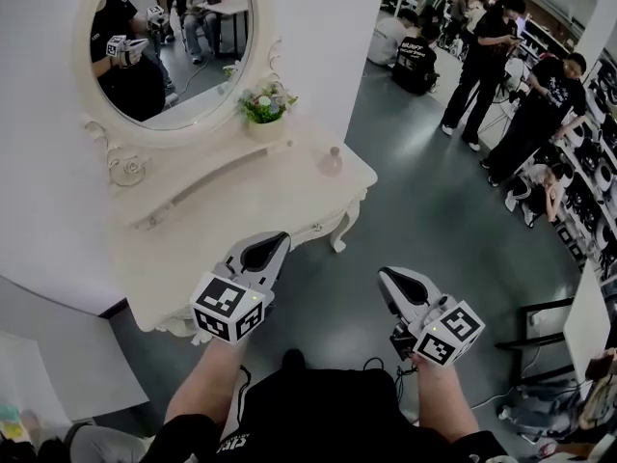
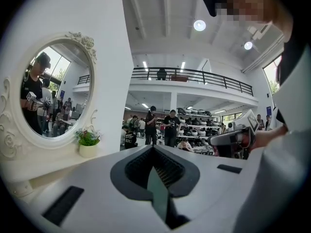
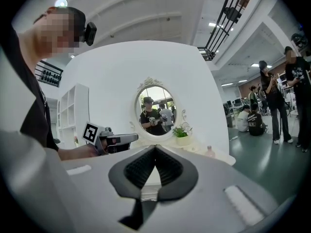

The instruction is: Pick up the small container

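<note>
The small container [image 1: 331, 162], a pale pink bottle with a round cap, stands near the right end of the white dressing table [image 1: 222, 230]; it also shows in the right gripper view as the small container [image 3: 210, 152]. My left gripper [image 1: 271, 245] hovers over the table's front edge, shut and holding nothing, well short of the bottle. My right gripper [image 1: 389, 279] hangs over the floor to the right of the table, shut too and empty. The left gripper [image 2: 154, 147] and the right gripper [image 3: 155, 147] each show their tips meeting in their own views.
An oval mirror [image 1: 172, 41] stands at the table's back, with a small potted plant [image 1: 266, 112] below it and a glass ornament [image 1: 126, 170] at the left. Several people [image 1: 487, 61] stand and sit across the grey floor at the right. A black chair frame [image 1: 545, 326] stands at the far right.
</note>
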`<state>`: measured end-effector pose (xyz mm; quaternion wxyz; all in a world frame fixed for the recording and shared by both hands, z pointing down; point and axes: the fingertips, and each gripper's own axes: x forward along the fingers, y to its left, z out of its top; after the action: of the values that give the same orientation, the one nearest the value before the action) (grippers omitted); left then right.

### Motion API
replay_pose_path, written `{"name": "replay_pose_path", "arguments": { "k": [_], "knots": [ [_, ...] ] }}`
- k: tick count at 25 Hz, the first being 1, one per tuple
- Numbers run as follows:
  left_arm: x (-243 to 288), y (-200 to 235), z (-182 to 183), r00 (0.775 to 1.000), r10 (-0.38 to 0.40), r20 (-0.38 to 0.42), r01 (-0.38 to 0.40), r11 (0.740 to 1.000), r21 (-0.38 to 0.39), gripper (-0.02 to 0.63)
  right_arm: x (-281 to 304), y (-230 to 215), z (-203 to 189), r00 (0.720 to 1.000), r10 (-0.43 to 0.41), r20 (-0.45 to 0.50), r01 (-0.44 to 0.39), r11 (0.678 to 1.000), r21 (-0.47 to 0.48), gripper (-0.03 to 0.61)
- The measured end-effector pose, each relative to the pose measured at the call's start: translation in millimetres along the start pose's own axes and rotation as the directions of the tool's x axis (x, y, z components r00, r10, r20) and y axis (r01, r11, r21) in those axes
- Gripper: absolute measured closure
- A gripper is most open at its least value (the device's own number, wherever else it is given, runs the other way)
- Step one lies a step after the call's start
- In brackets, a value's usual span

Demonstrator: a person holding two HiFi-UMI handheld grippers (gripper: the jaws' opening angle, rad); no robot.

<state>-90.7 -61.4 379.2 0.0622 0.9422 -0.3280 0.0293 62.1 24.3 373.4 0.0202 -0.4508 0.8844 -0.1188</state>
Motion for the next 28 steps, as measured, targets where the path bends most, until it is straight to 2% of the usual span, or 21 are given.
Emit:
{"name": "replay_pose_path", "arguments": {
  "k": [9, 16, 22, 28],
  "knots": [
    [4, 36, 11, 1.0, 0.018, 0.022, -0.017, 1.0, -0.02, 0.609, 39, -8, 12, 1.0, 0.021, -0.018, -0.021, 1.0, 0.002, 0.568],
    [22, 55, 11, 0.999, 0.049, 0.017, -0.049, 0.999, -0.015, 0.609, 71, -23, 19, 0.996, 0.087, -0.006, -0.087, 0.996, -0.002, 0.568],
    [59, 68, 6, 0.996, 0.089, -0.014, -0.089, 0.996, -0.007, 0.609, 93, -68, 21, 0.991, 0.135, 0.007, -0.136, 0.99, 0.03, 0.568],
    [131, 79, 11, 0.991, 0.123, -0.056, -0.123, 0.992, 0.002, 0.609, 113, -141, 33, 0.984, 0.175, 0.011, -0.176, 0.982, 0.072, 0.568]
  ]
}}
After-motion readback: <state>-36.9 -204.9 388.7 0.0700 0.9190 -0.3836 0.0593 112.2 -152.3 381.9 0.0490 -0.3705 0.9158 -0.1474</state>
